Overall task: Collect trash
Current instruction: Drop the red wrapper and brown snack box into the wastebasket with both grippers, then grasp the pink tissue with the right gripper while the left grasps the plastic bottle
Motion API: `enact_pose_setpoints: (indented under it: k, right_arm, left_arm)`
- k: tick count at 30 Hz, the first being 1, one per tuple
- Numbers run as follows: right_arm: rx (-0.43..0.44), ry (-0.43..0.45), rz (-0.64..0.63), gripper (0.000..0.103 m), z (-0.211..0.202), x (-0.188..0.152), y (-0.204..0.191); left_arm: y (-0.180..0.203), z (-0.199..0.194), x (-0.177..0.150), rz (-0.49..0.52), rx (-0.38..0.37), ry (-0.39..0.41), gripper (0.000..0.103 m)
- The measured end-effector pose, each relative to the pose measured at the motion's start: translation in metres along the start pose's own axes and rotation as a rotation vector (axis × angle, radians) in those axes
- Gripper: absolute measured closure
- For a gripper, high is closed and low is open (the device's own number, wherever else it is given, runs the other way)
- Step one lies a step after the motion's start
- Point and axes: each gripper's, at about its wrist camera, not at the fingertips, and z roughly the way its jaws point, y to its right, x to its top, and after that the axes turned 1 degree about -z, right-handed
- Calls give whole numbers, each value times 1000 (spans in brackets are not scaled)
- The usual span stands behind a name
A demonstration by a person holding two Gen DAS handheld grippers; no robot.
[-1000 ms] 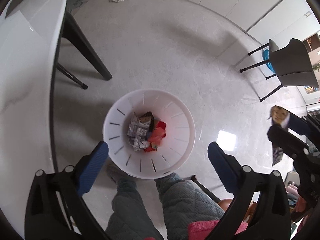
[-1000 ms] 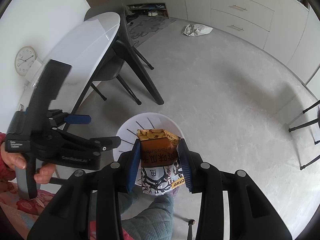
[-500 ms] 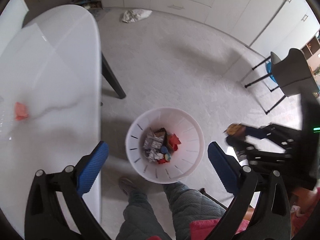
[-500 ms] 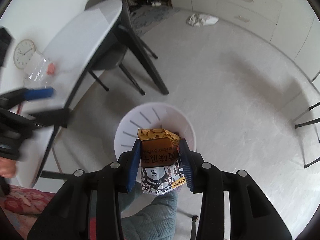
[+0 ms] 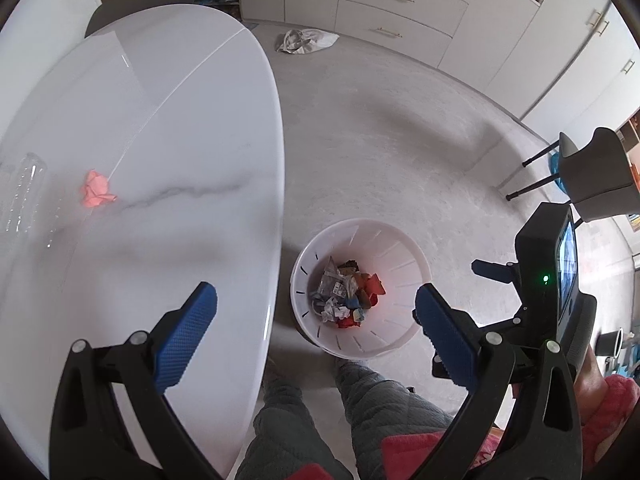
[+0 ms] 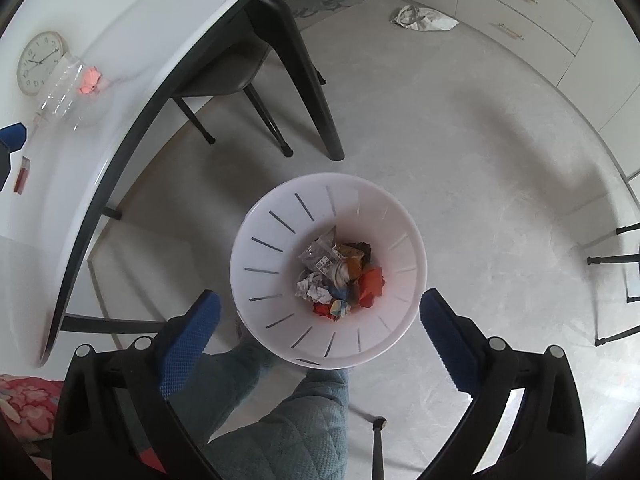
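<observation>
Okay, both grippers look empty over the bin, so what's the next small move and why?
Probably swing the left gripper over the white table toward the crumpled pink paper. The right gripper has its jaws opening with nothing between them above the white bin, where wrappers already lie, while the pink paper and a clear plastic bottle still sit on the table. The left jaws are open and nearer.

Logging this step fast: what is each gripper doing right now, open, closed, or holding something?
Left gripper: open, nothing between its fingers.
Right gripper: fingers opening, wide apart and empty, above the white bin.
</observation>
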Motion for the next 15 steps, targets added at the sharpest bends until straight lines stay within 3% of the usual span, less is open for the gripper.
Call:
enact_pose_setpoints:
  k: [15]
  right_arm:
    - [-13, 26, -43, 4, -11, 23, -22]
  left_arm:
    - [-38, -18, -7, -96, 47, 44, 8]
